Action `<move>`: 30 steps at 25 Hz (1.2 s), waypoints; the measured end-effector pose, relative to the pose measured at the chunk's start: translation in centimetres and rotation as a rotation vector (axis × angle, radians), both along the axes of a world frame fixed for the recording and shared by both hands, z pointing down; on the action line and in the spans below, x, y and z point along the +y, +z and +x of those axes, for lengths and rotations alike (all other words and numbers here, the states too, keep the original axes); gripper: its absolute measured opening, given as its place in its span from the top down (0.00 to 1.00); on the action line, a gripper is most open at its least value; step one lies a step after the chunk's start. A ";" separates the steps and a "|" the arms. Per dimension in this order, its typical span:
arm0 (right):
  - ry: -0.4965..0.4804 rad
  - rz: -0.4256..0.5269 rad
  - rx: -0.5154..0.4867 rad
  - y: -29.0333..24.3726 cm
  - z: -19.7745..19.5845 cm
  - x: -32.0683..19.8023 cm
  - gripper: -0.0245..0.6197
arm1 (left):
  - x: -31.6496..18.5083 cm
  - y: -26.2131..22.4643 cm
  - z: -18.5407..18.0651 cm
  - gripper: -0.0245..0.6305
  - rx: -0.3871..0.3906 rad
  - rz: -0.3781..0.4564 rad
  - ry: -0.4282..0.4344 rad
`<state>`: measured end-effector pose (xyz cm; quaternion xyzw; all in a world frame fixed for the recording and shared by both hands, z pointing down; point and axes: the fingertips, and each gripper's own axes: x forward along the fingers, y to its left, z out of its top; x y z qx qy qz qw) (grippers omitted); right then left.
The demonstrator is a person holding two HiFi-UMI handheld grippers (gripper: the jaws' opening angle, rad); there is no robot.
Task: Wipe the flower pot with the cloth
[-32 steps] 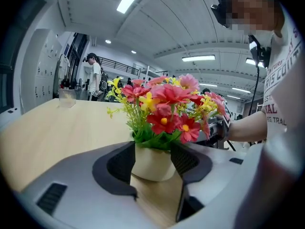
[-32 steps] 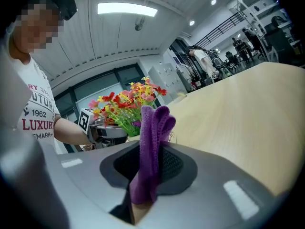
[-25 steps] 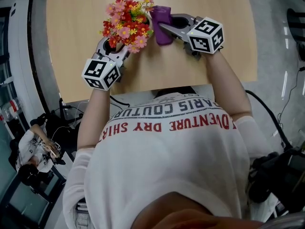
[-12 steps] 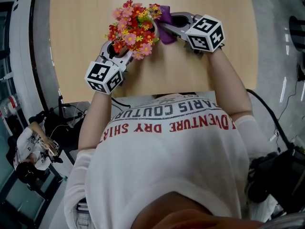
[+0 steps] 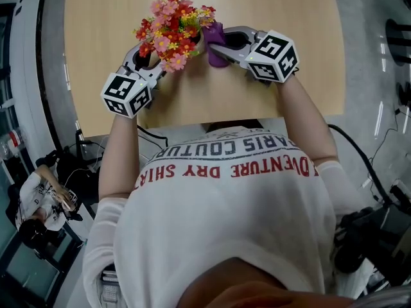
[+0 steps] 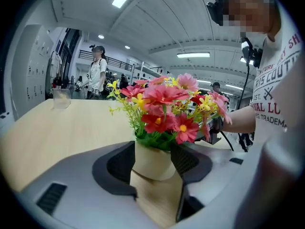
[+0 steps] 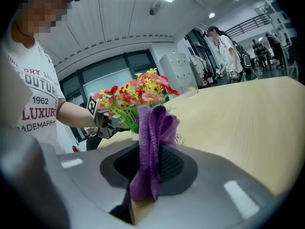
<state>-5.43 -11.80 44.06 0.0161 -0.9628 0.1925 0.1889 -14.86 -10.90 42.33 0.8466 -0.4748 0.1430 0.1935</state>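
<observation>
Jaws of left gripper [image 6: 153, 165] squeeze the flower pot [image 6: 150, 160] between them; right gripper [image 7: 150, 165] pinches the cloth [image 7: 153, 132].

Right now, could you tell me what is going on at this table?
A person holds a gripper in each hand over a table. The left gripper is clamped on a small pot of flowers. The right gripper is shut on a purple cloth and holds it right beside the pot, under the blooms. Whether the cloth touches the pot cannot be made out.
</observation>
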 end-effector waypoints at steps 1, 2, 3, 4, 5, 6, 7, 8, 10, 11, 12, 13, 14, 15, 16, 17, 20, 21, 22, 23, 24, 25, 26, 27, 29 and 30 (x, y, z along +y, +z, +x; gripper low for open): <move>-0.011 0.003 0.004 0.1 -0.1 0.5 0.86 | -0.1 0.0 -0.4 0.60 -0.007 -0.005 0.002; -0.024 0.009 0.009 0.1 -0.3 0.9 0.86 | -0.3 0.0 -0.8 0.60 -0.012 -0.008 -0.001; -0.035 0.016 0.014 0.2 -0.6 1.3 0.86 | -0.5 0.0 -1.2 0.60 -0.015 -0.011 -0.008; -0.045 0.025 0.018 0.2 -0.9 1.6 0.86 | -0.6 0.0 -1.6 0.60 -0.016 -0.013 -0.020; -0.051 0.031 0.019 0.3 -1.3 1.8 0.85 | -0.8 0.0 -2.1 0.60 -0.013 -0.014 -0.037; -0.056 0.034 0.020 0.3 -1.6 1.9 0.86 | -0.8 0.0 -2.5 0.60 -0.006 -0.014 -0.059; -0.060 0.033 0.020 0.4 -1.8 2.0 0.86 | -0.9 -0.1 -3.0 0.60 0.006 -0.013 -0.083; -0.062 0.031 0.021 0.4 -2.0 2.1 0.86 | -0.8 -0.1 -3.3 0.60 0.023 -0.011 -0.106; -0.061 0.029 0.023 0.5 -2.2 2.0 0.85 | -0.4 0.0 -3.5 0.60 0.056 -0.015 -0.131; -0.055 0.029 0.023 0.5 -2.2 1.9 0.85 | -0.1 0.1 -3.4 0.60 0.065 -0.021 -0.127; -0.047 0.028 0.022 0.5 -2.2 1.8 0.86 | 0.2 0.3 -3.1 0.60 0.066 -0.028 -0.118; -0.036 0.026 0.020 0.6 -2.2 1.7 0.86 | 0.6 0.5 -2.7 0.60 0.063 -0.031 -0.111; -0.025 0.024 0.017 0.6 -2.1 1.6 0.86 | 0.9 0.5 -2.3 0.60 0.061 -0.030 -0.108; -0.015 0.021 0.014 0.6 -2.1 1.5 0.85 | 1.2 0.3 -1.8 0.60 0.060 -0.024 -0.109; -0.006 0.018 0.011 0.6 -2.0 1.4 0.86 | 1.4 0.1 -1.2 0.60 0.059 -0.013 -0.114; 0.001 0.015 0.007 0.7 -2.0 1.4 0.86 | 1.5 -0.1 -0.6 0.60 0.058 0.000 -0.125; 0.017 0.006 -0.003 0.7 -1.8 1.4 0.85 | 1.2 -0.7 0.6 0.60 0.060 0.043 -0.214; 0.023 0.003 -0.006 0.7 -1.7 1.4 0.86 | 1.0 -0.7 0.8 0.60 0.057 0.053 -0.255; 0.029 0.001 -0.008 0.7 -1.6 1.4 0.86 | 0.7 -0.7 0.9 0.60 0.047 0.061 -0.290; 0.035 0.000 -0.011 0.7 -1.5 1.4 0.86 | 0.4 -0.7 1.0 0.60 0.031 0.066 -0.319; 0.040 -0.002 -0.013 0.7 -1.5 1.4 0.85 | 0.1 -0.6 0.9 0.60 0.013 0.069 -0.345; 0.044 -0.004 -0.017 0.8 -1.4 1.3 0.86 | -0.2 -0.5 0.8 0.60 -0.002 0.068 -0.368; 0.046 -0.007 -0.020 0.8 -1.3 1.2 0.86 | -0.4 -0.3 0.7 0.60 -0.013 0.063 -0.388; 0.048 -0.009 -0.022 0.9 -1.3 1.1 0.86 | -0.7 -0.1 0.6 0.60 -0.020 0.056 -0.400; 0.048 -0.011 -0.025 0.9 -1.3 1.2 0.86 | -1.0 0.2 0.6 0.60 -0.024 0.046 -0.403; 0.047 -0.010 -0.025 0.9 -1.3 1.3 0.86 | -1.1 0.3 0.6 0.60 -0.022 0.045 -0.403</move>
